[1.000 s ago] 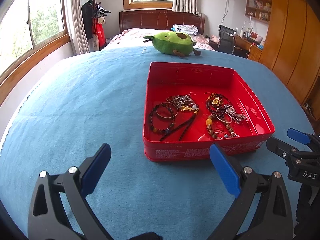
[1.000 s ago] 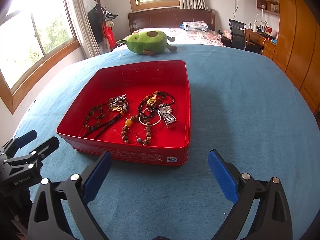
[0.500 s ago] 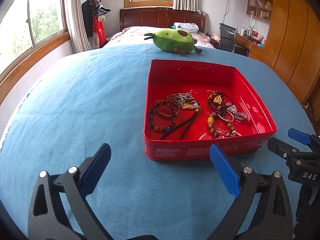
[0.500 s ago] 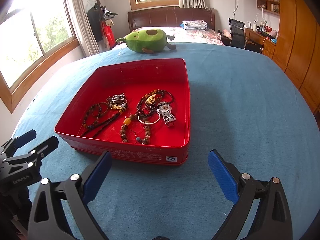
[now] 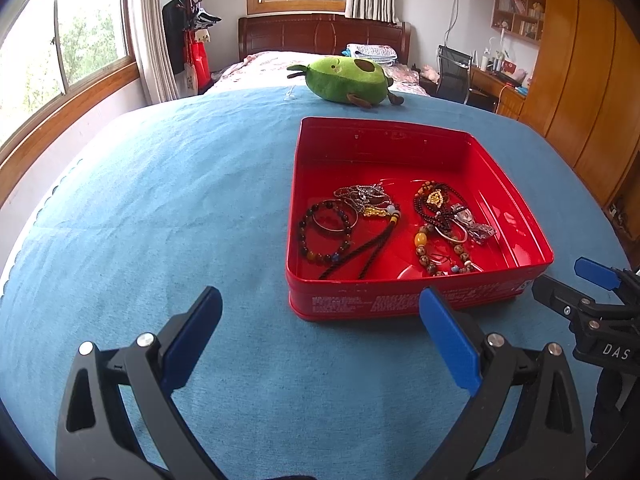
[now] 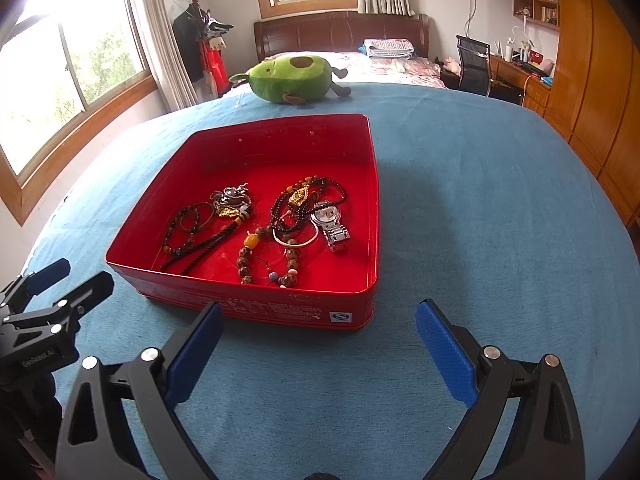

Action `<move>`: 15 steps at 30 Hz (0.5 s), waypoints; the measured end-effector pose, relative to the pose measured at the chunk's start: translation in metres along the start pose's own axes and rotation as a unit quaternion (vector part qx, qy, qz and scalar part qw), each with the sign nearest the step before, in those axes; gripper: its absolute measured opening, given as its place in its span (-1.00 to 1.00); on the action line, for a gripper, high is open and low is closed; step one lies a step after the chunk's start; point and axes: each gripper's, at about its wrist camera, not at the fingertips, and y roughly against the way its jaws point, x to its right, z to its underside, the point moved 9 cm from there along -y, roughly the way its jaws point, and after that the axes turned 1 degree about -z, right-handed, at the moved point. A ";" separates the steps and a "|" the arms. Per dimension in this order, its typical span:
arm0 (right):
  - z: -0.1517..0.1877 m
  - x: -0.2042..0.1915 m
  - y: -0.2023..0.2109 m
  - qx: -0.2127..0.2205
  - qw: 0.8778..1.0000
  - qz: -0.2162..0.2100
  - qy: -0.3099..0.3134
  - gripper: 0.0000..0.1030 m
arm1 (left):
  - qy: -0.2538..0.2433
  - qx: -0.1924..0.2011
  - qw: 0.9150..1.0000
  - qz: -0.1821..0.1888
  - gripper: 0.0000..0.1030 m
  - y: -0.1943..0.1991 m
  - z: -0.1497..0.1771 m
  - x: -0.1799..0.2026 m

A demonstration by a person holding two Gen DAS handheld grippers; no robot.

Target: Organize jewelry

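A red tin tray [image 5: 416,298] sits on a blue cloth-covered tabletop [image 5: 160,208], right of centre in the left wrist view and left of centre in the right wrist view. All the jewelry lies inside it, in the nearer half of its floor.

In the tray's left part, a dark beaded bracelet [image 5: 324,234] rings a thin metal bangle [image 5: 334,220]. Just beyond them lies a silver pendant cluster [image 5: 364,194], and a dark braided cord [image 5: 368,246] with a yellow bead runs diagonally toward the near wall. In the right part, a dark red bead strand with a gold pendant [image 6: 300,196] lies tangled over a silver bangle [image 6: 296,240]. A silver wristwatch [image 6: 331,222] rests beside it, close to the tray's right wall. A string of large brown beads with an amber bead [image 6: 250,252] curves toward the near wall.

The left gripper [image 5: 320,334] hovers low in its frame, its blue-padded fingers [image 5: 192,336] wide apart and holding nothing, the right pad overlapping the tray's near wall in the picture. The right gripper [image 6: 318,354] likewise shows its fingers [image 6: 446,354] spread apart and empty, just before the tray's near wall.

A green avocado plush toy [image 6: 294,78] lies at the tabletop's far edge, above the tray in both frames.
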 end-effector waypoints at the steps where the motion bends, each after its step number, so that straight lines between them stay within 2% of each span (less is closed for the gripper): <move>1: 0.000 0.001 0.000 0.000 1.000 0.000 0.000 0.88 | 0.001 0.000 1.000 0.000 0.90 0.000 0.000 -0.001; 15: 0.000 0.000 -0.001 -0.001 1.000 0.001 0.001 0.88 | 0.001 0.001 1.000 -0.003 0.90 0.001 -0.001 -0.001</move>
